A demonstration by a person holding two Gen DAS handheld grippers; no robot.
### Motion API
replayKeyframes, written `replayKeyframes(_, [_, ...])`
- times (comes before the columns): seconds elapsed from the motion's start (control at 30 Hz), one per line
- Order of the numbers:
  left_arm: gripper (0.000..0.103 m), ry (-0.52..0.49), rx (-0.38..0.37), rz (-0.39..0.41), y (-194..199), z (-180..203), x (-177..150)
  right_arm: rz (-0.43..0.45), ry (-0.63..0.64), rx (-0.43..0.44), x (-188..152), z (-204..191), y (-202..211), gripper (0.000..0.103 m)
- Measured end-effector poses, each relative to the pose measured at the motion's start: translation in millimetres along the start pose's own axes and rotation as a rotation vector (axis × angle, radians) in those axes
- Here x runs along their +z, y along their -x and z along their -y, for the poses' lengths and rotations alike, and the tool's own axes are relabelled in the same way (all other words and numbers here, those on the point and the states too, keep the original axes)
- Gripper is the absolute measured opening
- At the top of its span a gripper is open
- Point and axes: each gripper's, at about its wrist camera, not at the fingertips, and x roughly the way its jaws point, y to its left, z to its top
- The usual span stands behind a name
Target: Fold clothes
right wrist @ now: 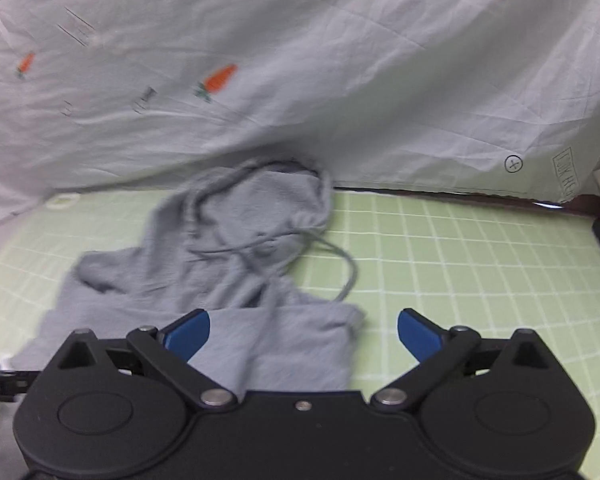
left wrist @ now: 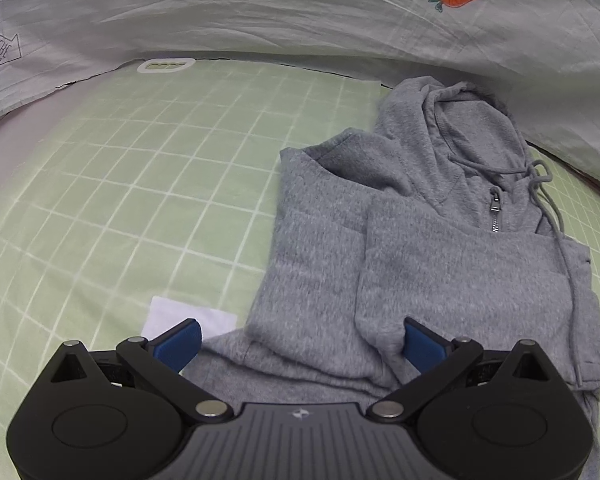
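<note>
- One grey hoodie (left wrist: 440,264) lies partly folded on the green grid-lined mat (left wrist: 140,184), toward the right of the left wrist view, its hood (left wrist: 472,128) at the far end near the white sheet (left wrist: 260,8).
- One metal zipper pull (left wrist: 496,212) sits at the neck; one drawstring (left wrist: 556,208) trails down the right side of the garment.
- One small white patch (left wrist: 188,318) lies on the mat just beside the hoodie's lower left edge.
- One white oval label (left wrist: 166,66) sits at the mat's far edge; its marking is too small to read.
- Two grippers: the left gripper (left wrist: 302,344) has its blue pads spread wide over the hoodie's near edge, gripping nothing.
- The right gripper (right wrist: 304,334) also stands wide apart, the hoodie's folded right edge lying loose between the pads, none pressing on it.
- The sheet carries printed carrots, one in the left wrist view and two in the right, plus circled cross marks.
- An arrow (left wrist: 0,50) on the sheet partly reads "OK HERE".
</note>
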Motion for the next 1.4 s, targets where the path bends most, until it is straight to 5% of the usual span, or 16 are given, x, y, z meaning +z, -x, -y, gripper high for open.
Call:
replayKeyframes(0.07, [0.103, -0.014, 0.011, -0.013, -7.1, 3.6, 2.2, -0.026, -0.022, -0.012, 8.3, 9.9, -19.6, 0.099])
replayKeyframes(0.23, [0.103, -0.036, 0.030, -0.042, -18.4, 12.7, 5.6, -0.090, -0.060, 0.014, 22.9, 27.9, -72.4, 0.055])
replayKeyframes(0.47, [0.103, -0.037, 0.023, -0.071, -18.5, 11.1, 7.8, -0.169, -0.094, -0.002, 25.4, 31.2, -118.4, 0.034])
replayKeyframes(0.6, [0.103, -0.045, 0.018, -0.080, -17.5, 10.1, 8.4, -0.154, -0.057, 0.005, 23.3, 30.1, -119.0, 0.003])
replayKeyframes(0.77, [0.103, -0.054, 0.031, -0.074, -9.3, 9.3, 4.7, -0.079, -0.104, -0.011, 30.5, 40.4, -98.9, 0.002])
replayKeyframes(1.13, [0.103, -0.060, -0.025, 0.025, 30.4, 11.0, -8.9, 0.157, -0.092, 0.035, 55.8, 28.9, 19.6, 0.002])
replayKeyframes(1.4, [0.103, -0.071, -0.037, 0.077, 50.7, 8.7, -13.2, 0.078, -0.115, 0.140, 13.5, -6.3, 63.2, 0.003])
